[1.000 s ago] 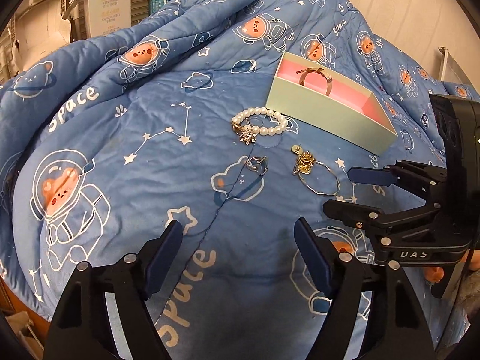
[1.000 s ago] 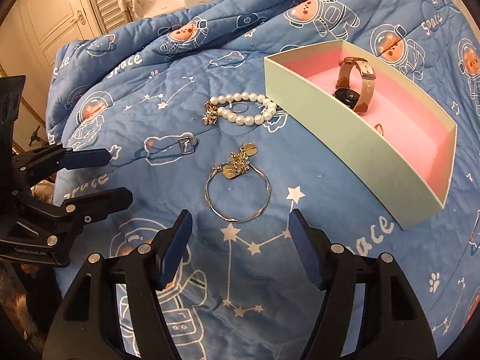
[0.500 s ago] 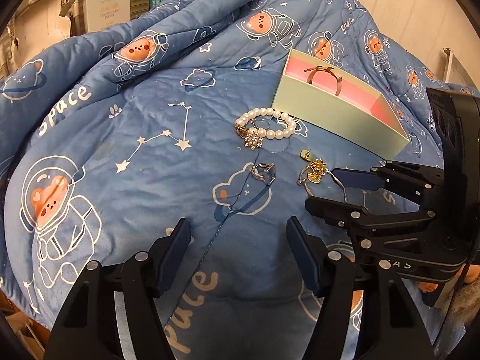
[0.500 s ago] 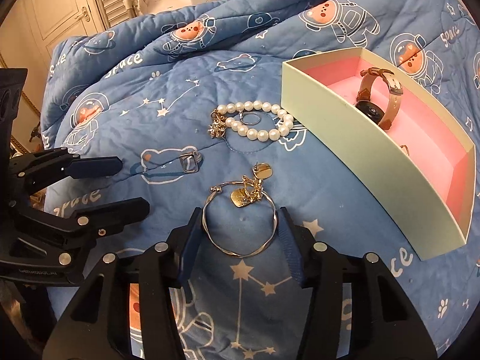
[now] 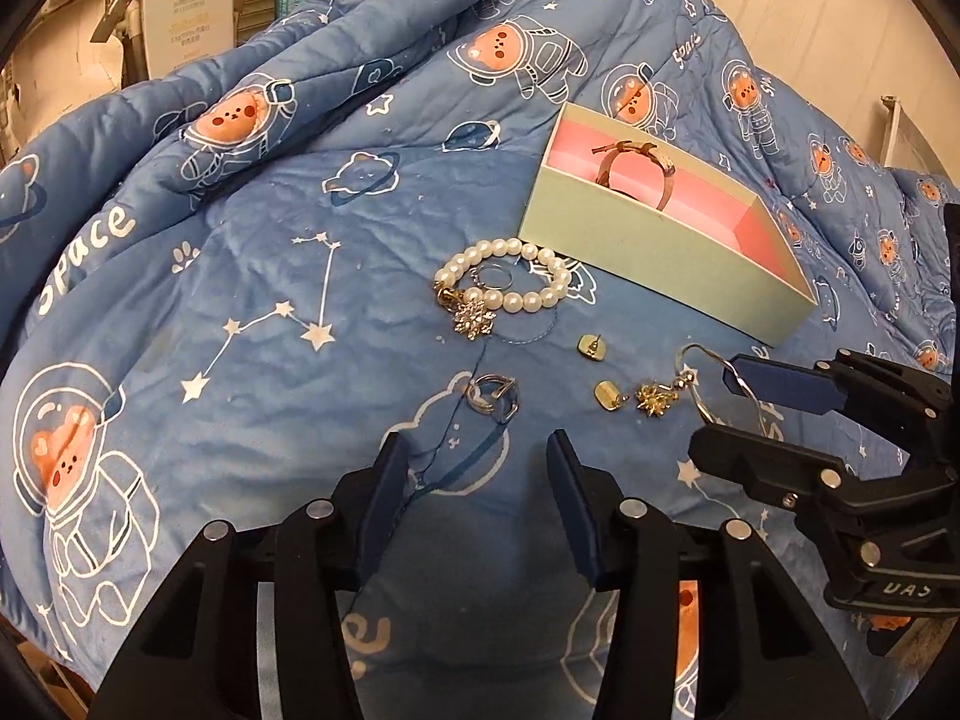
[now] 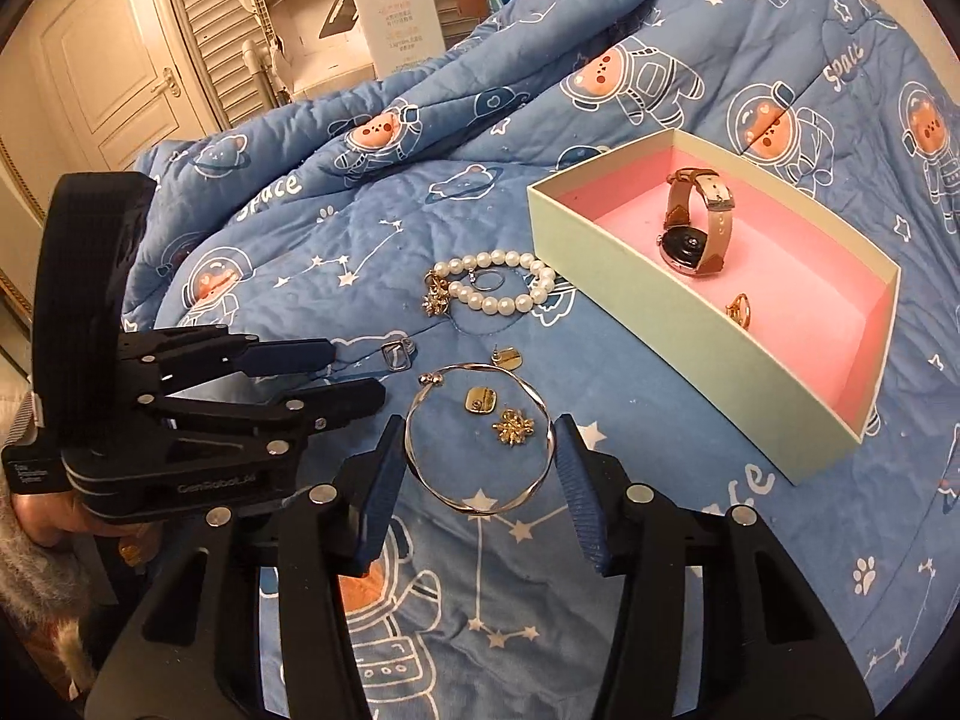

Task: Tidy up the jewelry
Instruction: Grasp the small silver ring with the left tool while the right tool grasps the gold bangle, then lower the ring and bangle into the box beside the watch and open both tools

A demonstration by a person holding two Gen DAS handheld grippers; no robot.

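My right gripper [image 6: 477, 462] is shut on a thin silver bangle [image 6: 414, 414], held off the blue blanket [image 6: 600, 570] by its two sides. Under it lie two gold square studs [image 6: 477, 399] and a gold flower earring [image 6: 513, 426]. My left gripper [image 5: 477, 477] points at a small silver ring [image 5: 492, 399] just ahead of its tips. Its jaws are closing with nothing between them. A pearl bracelet [image 5: 510, 282] lies farther off. The mint box [image 6: 690, 348] with pink lining holds a watch [image 6: 696, 228] and a gold ring [image 6: 738, 309].
The blanket is bunched into folds behind the jewelry. White cartons [image 6: 390, 12] and a door [image 6: 114, 60] stand beyond the bed. A hand in a fuzzy sleeve [image 6: 24, 552] holds the left gripper [image 6: 354, 375] close beside the right one.
The right gripper closed on the bangle and raised it, leaving the gold earrings on the blanket. The left gripper moved toward the silver ring and its jaws narrowed.
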